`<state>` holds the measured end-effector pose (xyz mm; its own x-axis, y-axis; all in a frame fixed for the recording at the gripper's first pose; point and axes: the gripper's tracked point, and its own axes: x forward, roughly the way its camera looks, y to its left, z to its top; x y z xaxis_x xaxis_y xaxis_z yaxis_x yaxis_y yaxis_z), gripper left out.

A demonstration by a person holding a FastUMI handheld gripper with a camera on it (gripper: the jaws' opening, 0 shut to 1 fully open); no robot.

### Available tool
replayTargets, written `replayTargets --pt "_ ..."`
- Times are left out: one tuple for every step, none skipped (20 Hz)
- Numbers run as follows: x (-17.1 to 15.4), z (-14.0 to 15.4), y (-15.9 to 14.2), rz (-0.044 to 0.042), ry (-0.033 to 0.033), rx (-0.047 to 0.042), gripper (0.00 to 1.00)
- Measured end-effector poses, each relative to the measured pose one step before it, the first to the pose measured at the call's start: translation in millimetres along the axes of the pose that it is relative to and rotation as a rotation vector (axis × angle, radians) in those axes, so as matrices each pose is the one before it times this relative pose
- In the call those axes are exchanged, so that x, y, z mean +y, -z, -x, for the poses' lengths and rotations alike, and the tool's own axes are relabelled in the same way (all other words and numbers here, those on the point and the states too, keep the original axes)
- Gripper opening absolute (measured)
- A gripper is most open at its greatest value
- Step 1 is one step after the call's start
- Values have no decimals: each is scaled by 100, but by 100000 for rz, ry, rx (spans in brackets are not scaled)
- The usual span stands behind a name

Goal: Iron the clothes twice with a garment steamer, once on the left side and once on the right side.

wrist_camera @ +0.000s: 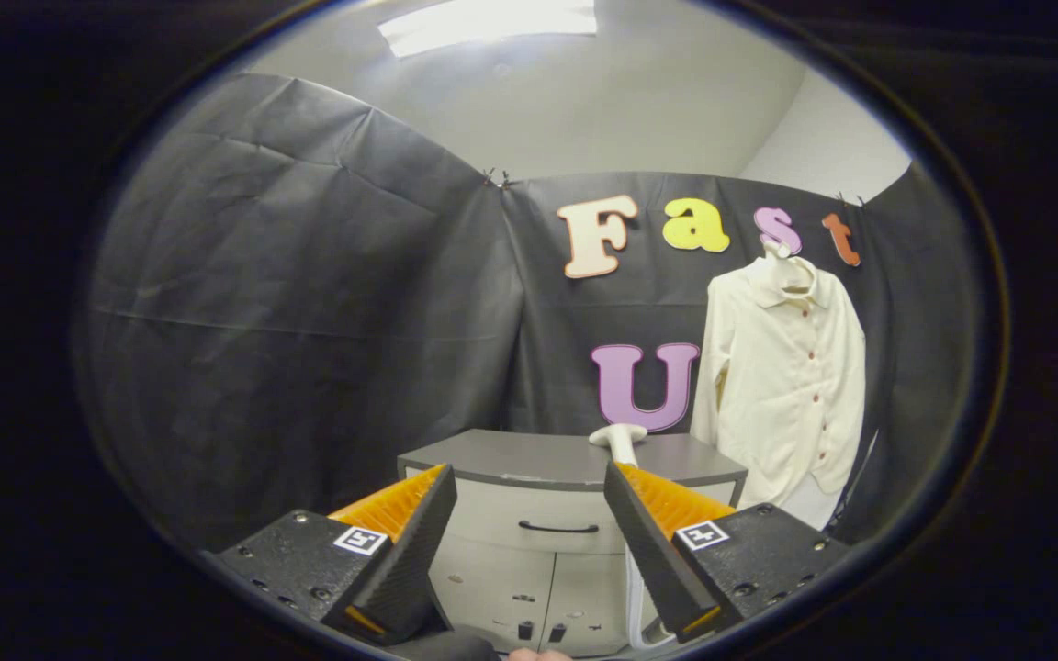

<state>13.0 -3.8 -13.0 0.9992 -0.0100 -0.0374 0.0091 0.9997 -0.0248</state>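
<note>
Gripper (529,514) spread, holding nothing. Beyond it: cabinet (529,459), apparently with steamer (619,439) atop; shirt (782,376) hangs alongside.

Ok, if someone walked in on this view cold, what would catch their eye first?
Probably the cream button-up shirt hanging against the black cloth wall, beyond the fingers and off to the right of the grey cabinet. Next, the white garment steamer resting on the cabinet top, its cord trailing down the front. Close up, the gripper is open and holds nothing, with the cabinet's drawer showing between its fingers.
</note>
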Motion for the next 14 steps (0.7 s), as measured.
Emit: replayTargets --pt "-159 -263 131 144 439 108 98" --pt "-315 -479 256 174 511 758 98" --pt "-180 -467 426 163 196 1315 98" --pt "-195 -472 249 231 130 903 98" --pt "-376 -557 76 542 714 591 98" --pt "-545 -738 110 579 1320 389 98" --pt "-573 -820 166 166 1406 666 98" --pt "-285 -739 -54 -277 615 225 98" --pt "-328 -926 -107 -429 733 524 98" --pt "-521 -927 130 -654 861 555 98" --pt "-493 -1080 60 -292 750 1212 98" --pt "-548 -954 93 -398 986 1050 98" --pt "-179 -1068 -16 -514 -84 444 98" --pt "-325 -1003 67 -231 116 589 98"
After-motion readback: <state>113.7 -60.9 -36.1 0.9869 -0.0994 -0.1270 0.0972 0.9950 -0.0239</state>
